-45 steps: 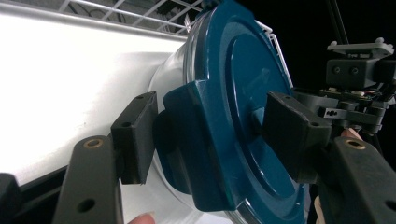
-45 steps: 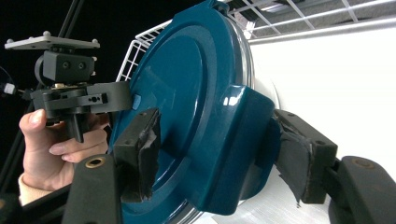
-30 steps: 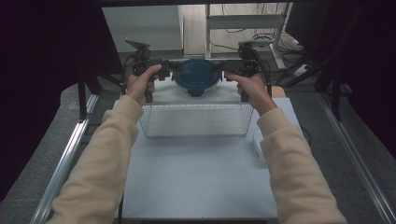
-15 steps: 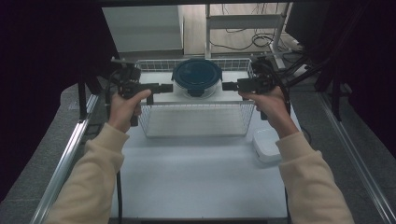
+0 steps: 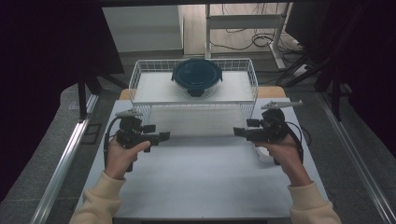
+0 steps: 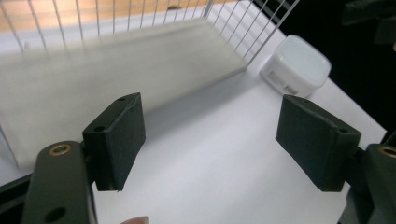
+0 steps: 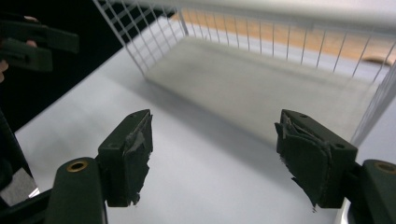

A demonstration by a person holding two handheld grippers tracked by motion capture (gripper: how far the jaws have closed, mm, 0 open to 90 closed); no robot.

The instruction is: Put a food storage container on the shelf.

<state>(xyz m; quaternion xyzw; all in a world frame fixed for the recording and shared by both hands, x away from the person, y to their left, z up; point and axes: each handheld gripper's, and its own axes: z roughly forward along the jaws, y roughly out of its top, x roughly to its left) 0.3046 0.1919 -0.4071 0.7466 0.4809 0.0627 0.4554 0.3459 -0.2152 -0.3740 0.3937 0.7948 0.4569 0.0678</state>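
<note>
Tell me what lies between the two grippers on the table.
Nothing: in the high view the stretch of white table between the left gripper and the right gripper is bare. The wire rack stands farther back.

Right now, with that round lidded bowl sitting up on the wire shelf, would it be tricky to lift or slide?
The round lidded bowl looks like clear glass under a dark lid, so probably heavy for its size and breakable. Its smooth round wall may slip between tongs. On the wire shelf it sits flat, so it would likely slide rather than tip.

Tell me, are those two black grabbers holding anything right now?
No. The left gripper and the right gripper both have open jaws with only bare white table between them. The round dark-lidded glass container sits untouched on the white wire rack.
</note>
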